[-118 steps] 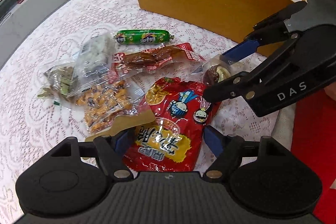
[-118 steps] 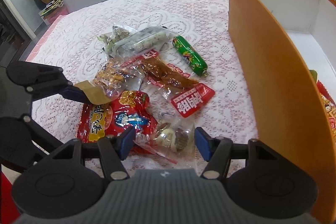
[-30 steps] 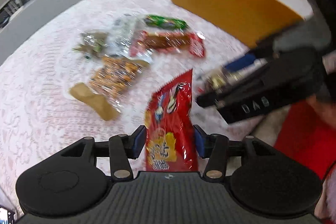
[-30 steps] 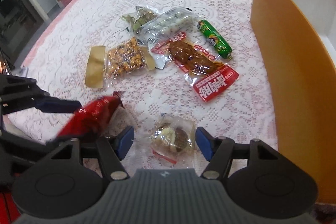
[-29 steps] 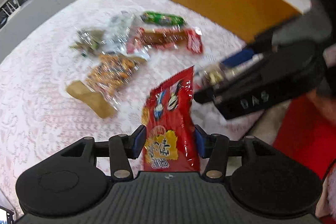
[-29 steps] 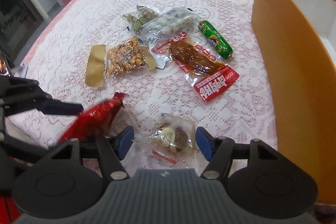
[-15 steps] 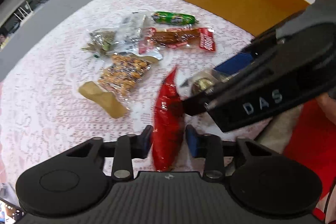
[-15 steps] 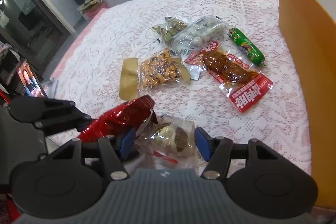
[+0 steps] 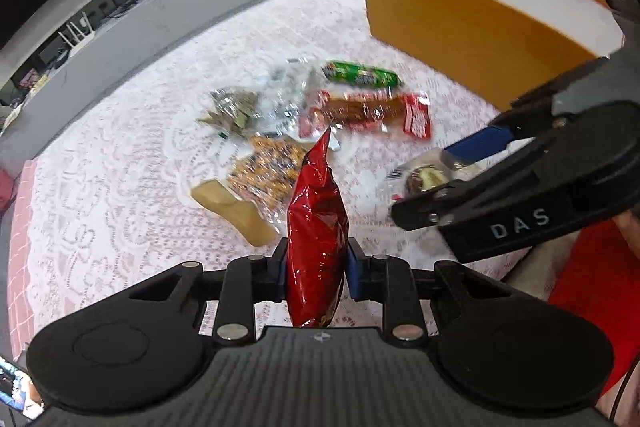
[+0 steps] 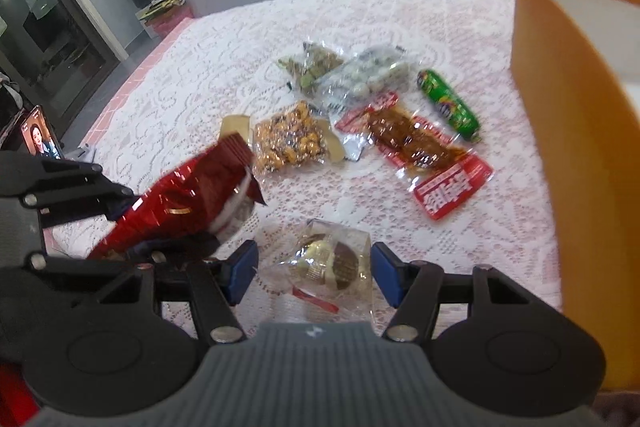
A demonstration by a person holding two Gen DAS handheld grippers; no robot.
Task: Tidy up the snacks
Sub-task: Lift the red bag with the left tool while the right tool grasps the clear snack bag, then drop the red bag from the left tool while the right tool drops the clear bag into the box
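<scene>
Plenty of bare lace surface toward the far edge and left side; the orange box walls off the right edge. Left tool is clamped tight on the red bag, crinkled, edge-on, lifted off the surface near the front edge. Right tool sits half open around a clear candy pack, pads not touching it. Other snacks are clustered mid-surface.
</scene>
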